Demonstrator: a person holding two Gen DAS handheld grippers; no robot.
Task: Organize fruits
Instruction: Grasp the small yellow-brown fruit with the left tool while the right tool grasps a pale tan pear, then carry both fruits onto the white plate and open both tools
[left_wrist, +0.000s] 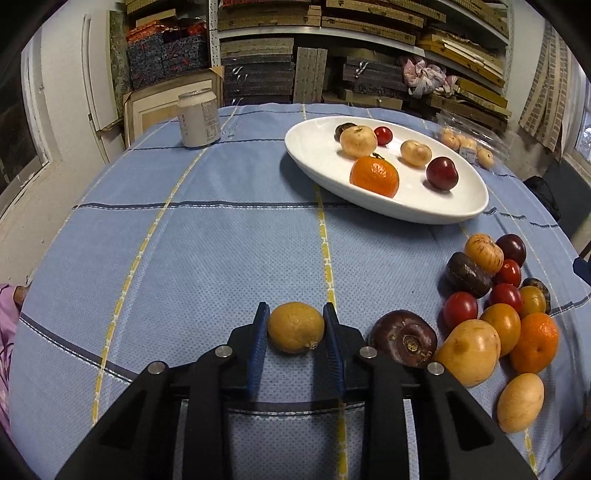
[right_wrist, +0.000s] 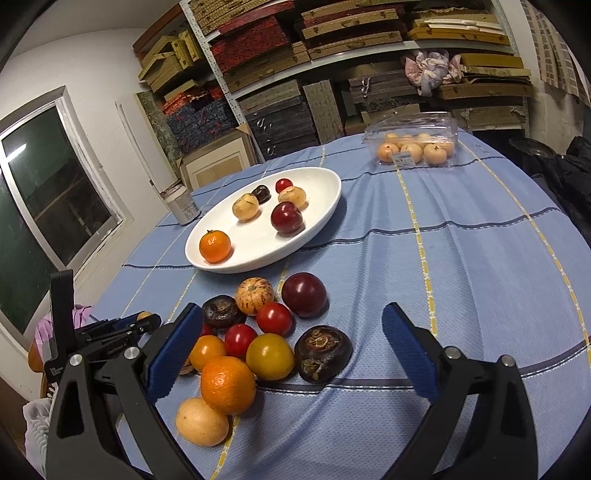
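Near the table's front edge, we have the left gripper clamped on a small yellow-brown fruit — its blue pads press both sides of it, and the fruit sits on the blue checked tablecloth. Our right gripper stands wide, nothing between its jaws, hanging just over the loose pile of fruit toward the table's front right: red cherry tomatoes, yellow ones, a mandarin, dark brown water chestnuts, a dark plum, a pale striped fruit.

Farther in, toward the table's middle, lies the white oval plate. On it we see a mandarin, a dark red plum, two pale tan fruits, a small red tomato and a dark chestnut — all lying apart from each other.

At the far left edge stands a white can, upright. By the far right edge sits a clear plastic box with pale fruits inside.
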